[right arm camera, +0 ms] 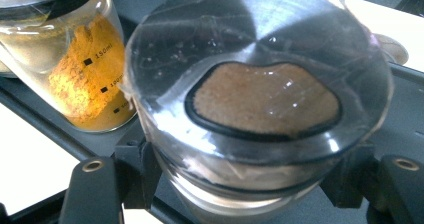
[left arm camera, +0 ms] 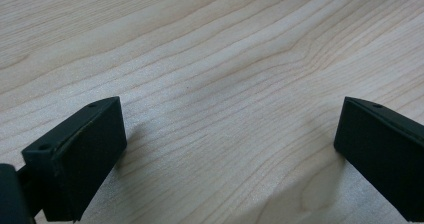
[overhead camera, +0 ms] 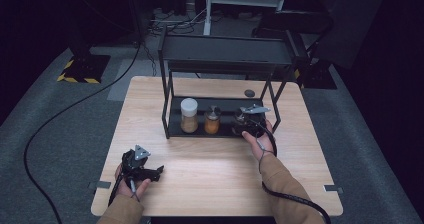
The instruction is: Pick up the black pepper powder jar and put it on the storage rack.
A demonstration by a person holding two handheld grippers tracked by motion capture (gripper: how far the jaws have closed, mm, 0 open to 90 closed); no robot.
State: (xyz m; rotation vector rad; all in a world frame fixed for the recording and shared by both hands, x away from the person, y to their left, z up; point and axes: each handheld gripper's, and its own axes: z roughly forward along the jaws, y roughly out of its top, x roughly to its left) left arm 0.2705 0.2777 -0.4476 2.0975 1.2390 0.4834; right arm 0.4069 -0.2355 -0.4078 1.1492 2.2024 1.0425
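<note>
Here, a person sits at a wooden table point(overhead camera: 215, 184) with a black 2-tier rack point(overhead camera: 225, 54) standing at its far side. On the rack's lower shelf point(overhead camera: 176, 126) stand 3 spice jars in a row: a white-lidded jar point(overhead camera: 189, 115) at 9 o'clock, a jar of orange powder point(overhead camera: 212, 121) in the middle, and a metal-lidded jar point(right arm camera: 260, 104) at 3 o'clock.

The step in hand appears to be grasping the metal-lidded jar at the shelf. The right gripper point(overhead camera: 248, 121) reaches in from 6 o'clock, and in the right gripper view its 2 black jaws sit on either side of the jar's glass body, just under the lid, seemingly touching it. The lid has a clear window showing brown powder. The orange jar stands just beside it at 10 o'clock in that view.

The next move likely calls for a firm, level hold and a straight pull toward 6 o'clock, clearing the shelf's front lip without knocking the neighbouring jar.

The left gripper point(overhead camera: 145, 170) rests idle near the table's 7 o'clock corner, jaws spread wide over bare wood, holding nothing.
</note>
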